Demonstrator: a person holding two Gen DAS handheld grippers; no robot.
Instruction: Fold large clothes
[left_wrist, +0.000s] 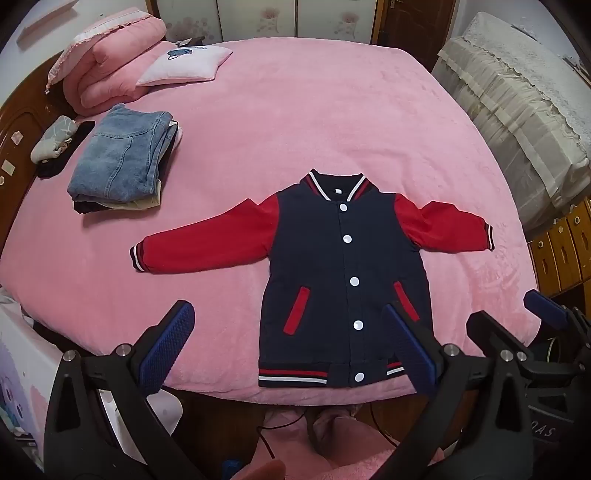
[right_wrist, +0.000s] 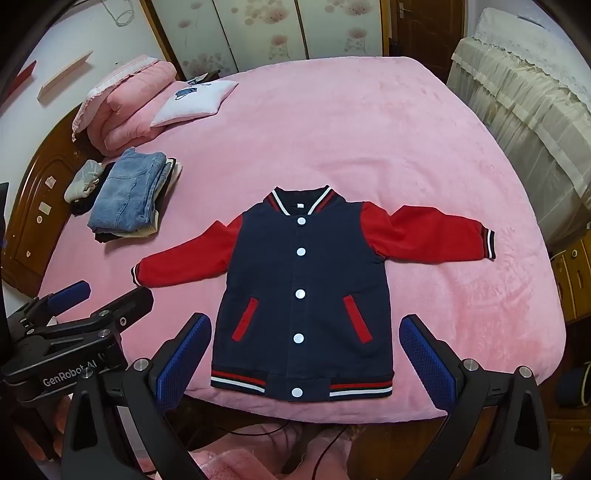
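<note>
Spread flat on the bed (left_wrist: 332, 110) just ahead of both wide-spread, empty jaws: soft, limp, light-looking jacket (right_wrist: 303, 295), probably best pinched at cuffs (right_wrist: 487, 243) or hem corners.

Both wrist views: jacket (left_wrist: 343, 280) head-on.

Home bedroom, large bed (left_wrist: 332, 110) under pink fleece cover, folded pink quilt (left_wrist: 110, 55), pillow (left_wrist: 184, 64), wooden headboard (right_wrist: 40, 206), floral wardrobe doors (right_wrist: 277, 29)
</note>
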